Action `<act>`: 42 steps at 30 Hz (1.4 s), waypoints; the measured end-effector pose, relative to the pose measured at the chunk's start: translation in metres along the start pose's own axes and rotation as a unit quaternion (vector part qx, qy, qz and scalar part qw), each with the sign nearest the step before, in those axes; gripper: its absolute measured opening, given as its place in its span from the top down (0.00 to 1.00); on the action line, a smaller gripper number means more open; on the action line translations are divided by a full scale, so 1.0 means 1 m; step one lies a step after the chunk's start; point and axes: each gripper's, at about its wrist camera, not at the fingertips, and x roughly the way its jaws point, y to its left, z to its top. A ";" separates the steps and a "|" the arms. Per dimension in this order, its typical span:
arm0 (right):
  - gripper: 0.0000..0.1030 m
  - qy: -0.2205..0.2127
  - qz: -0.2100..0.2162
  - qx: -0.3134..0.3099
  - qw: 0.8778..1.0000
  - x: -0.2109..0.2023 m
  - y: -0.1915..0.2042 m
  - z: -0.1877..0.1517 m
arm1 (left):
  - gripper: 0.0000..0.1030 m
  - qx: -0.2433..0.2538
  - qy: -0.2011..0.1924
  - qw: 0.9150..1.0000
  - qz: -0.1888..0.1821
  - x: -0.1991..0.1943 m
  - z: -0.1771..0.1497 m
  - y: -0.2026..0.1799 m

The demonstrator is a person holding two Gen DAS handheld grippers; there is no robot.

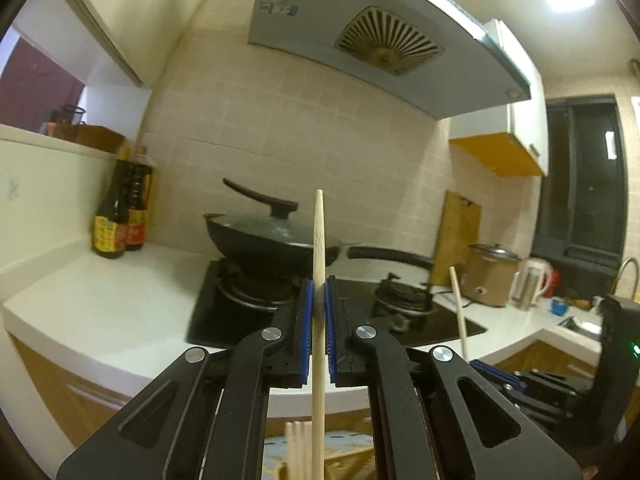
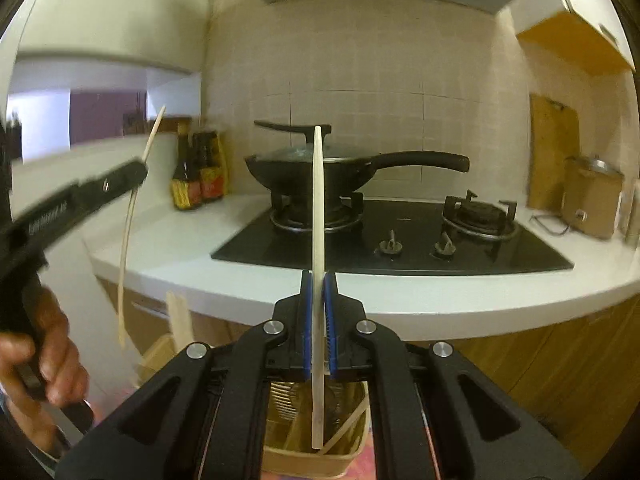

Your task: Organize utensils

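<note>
A pale wooden chopstick [image 1: 319, 280] stands upright, tip at twelve o'clock, pinched between the blue pads of the left gripper [image 1: 319, 300]. The right gripper [image 2: 319, 292] likewise clamps a second upright chopstick [image 2: 318, 240], its lower end inside a woven holder [image 2: 352, 444]. Beyond lie the white counter [image 2: 400, 304], black hob and lidded wok [image 2: 304, 168].

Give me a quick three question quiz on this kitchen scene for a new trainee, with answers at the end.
1. True or false: each gripper, left gripper and right gripper, is shut on a chopstick.
2. What sits below the right gripper's chopstick? A) wooden holder B) sink C) kettle
3. What stands on the stove's burner?

Key
1. True; the left one clamps its own chopstick.
2. A, the wooden holder.
3. A lidded black wok.
</note>
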 end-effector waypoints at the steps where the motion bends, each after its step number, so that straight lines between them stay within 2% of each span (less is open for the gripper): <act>1: 0.96 -0.002 -0.004 -0.003 1.000 0.002 0.001 -0.002 | 0.96 -0.002 0.001 1.000 0.001 0.004 -0.003 0.002; 7: 0.96 -0.019 -0.009 0.026 0.999 0.011 -0.010 -0.013 | 0.96 -0.012 -0.001 1.000 -0.010 0.016 -0.026 0.013; 13: 0.96 -0.025 0.016 0.061 0.998 0.012 -0.024 -0.031 | 0.96 -0.020 -0.003 0.999 -0.033 0.011 -0.047 0.021; 15: 0.96 -0.023 0.024 0.075 0.997 0.007 -0.029 -0.035 | 0.95 -0.025 0.007 0.999 -0.040 0.006 -0.055 0.023; 17: 0.95 -0.024 0.027 0.080 0.996 -0.001 -0.031 -0.038 | 0.85 -0.032 0.015 0.998 -0.048 0.002 -0.060 0.026; 22: 0.94 -0.009 0.040 0.082 0.996 -0.022 -0.034 -0.046 | 0.73 -0.036 0.026 0.998 -0.050 -0.021 -0.066 0.027; 24: 0.92 -0.002 0.047 0.083 0.995 -0.033 -0.035 -0.050 | 0.59 -0.035 0.028 0.998 -0.047 -0.036 -0.065 0.026; 25: 0.90 0.002 0.049 0.082 0.995 -0.038 -0.034 -0.052 | 0.52 -0.035 0.026 0.998 -0.046 -0.042 -0.065 0.026; 26: 0.83 0.008 0.053 0.081 0.995 -0.044 -0.034 -0.055 | 0.50 -0.035 0.023 0.998 -0.044 -0.053 -0.065 0.025; 27: 0.72 0.011 0.057 0.080 0.995 -0.049 -0.033 -0.058 | 0.48 -0.036 0.023 0.998 -0.044 -0.059 -0.065 0.024; 28: 0.66 0.012 0.057 0.081 0.995 -0.055 -0.032 -0.062 | 0.43 -0.036 0.025 0.998 -0.046 -0.066 -0.065 0.023; 29: 0.52 0.013 0.057 0.080 0.995 -0.062 -0.031 -0.066 | 0.38 -0.037 0.027 0.998 -0.047 -0.073 -0.065 0.023; 30: 0.50 0.013 0.057 0.079 0.995 -0.068 -0.030 -0.071 | 0.35 -0.038 0.028 0.998 -0.045 -0.082 -0.067 0.022; 34: 0.50 0.031 0.063 0.078 0.994 -0.088 -0.024 -0.090 | 0.25 -0.036 0.039 0.998 -0.037 -0.112 -0.075 0.015; 37: 0.48 0.042 0.051 0.069 0.995 -0.105 -0.016 -0.111 | 0.20 -0.024 0.043 0.999 -0.023 -0.134 -0.085 0.006; 39: 0.38 0.044 0.042 0.061 0.996 -0.114 -0.012 -0.123 | 0.17 -0.011 0.040 0.999 -0.009 -0.150 -0.093 -0.003; 42: 0.31 0.034 0.013 0.060 0.998 -0.126 -0.008 -0.139 | 0.14 0.003 0.030 0.999 0.035 -0.168 -0.108 -0.015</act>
